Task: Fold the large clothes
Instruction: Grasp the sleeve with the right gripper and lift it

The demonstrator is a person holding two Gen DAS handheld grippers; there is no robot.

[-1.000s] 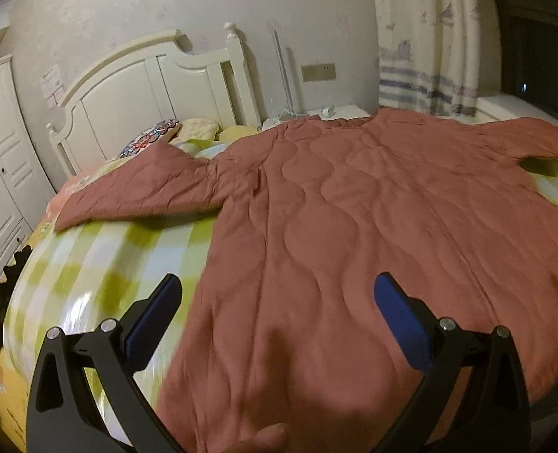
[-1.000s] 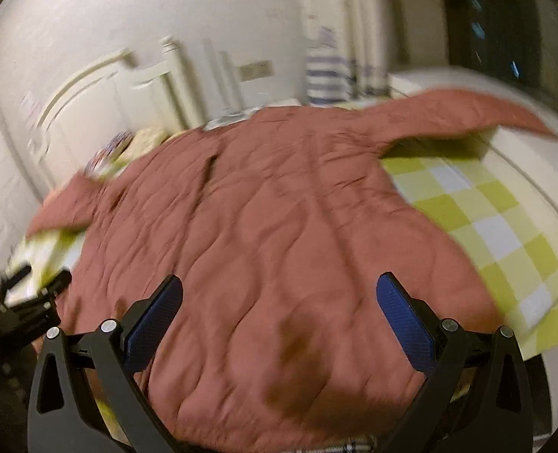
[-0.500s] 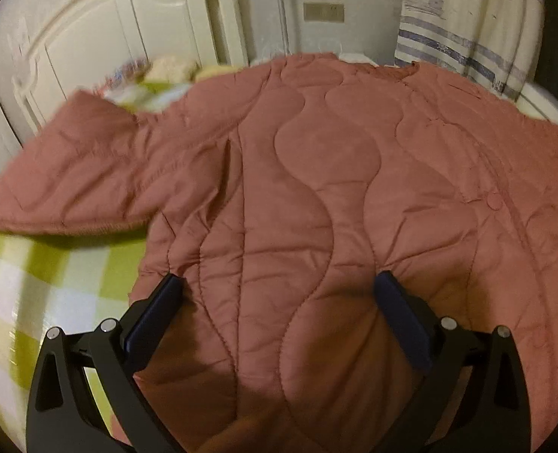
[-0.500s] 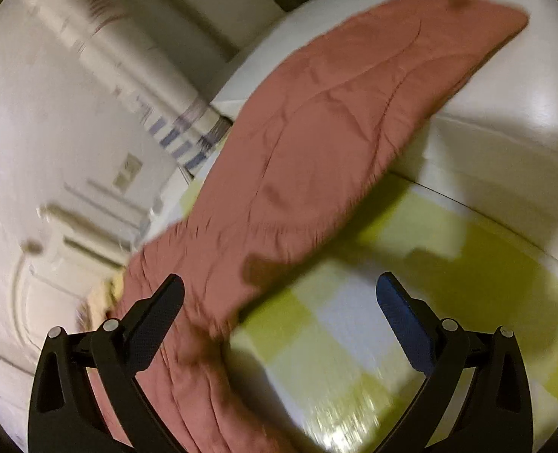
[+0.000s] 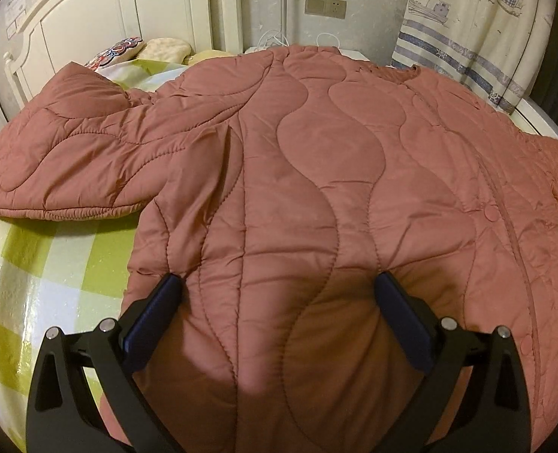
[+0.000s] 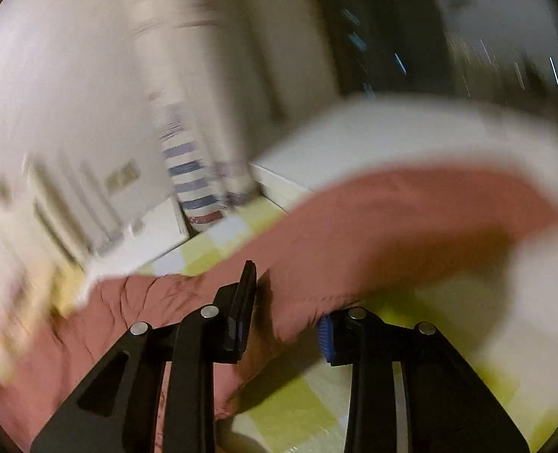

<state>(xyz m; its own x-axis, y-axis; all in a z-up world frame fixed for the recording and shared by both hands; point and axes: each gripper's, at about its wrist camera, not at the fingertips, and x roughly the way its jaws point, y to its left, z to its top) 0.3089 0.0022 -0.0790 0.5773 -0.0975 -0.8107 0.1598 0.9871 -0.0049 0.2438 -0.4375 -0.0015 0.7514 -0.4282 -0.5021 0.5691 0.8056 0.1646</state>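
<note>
A rust-pink quilted jacket (image 5: 316, 158) lies spread flat on the bed, its left sleeve (image 5: 63, 158) stretched out to the left. My left gripper (image 5: 277, 294) is open, its blue pads (image 5: 154, 313) set wide on the jacket's lower body with only flat fabric between them. The right wrist view is blurred by motion. There, my right gripper (image 6: 284, 321) is closing, and the jacket's other sleeve (image 6: 411, 222) fills the gap between its pads. That sleeve arches up and off to the right above the sheet.
The bed has a green-and-white checked sheet (image 5: 26, 264) and a white headboard (image 5: 90, 11) with pillows (image 5: 165, 49). A striped curtain (image 5: 467, 26) hangs at the back right. A white ledge (image 6: 411, 132) runs along the bed's right side.
The right gripper's jaws went from wide open to narrow around the sleeve, and its view swung along the sleeve. The left gripper came down onto the jacket and then stayed still.
</note>
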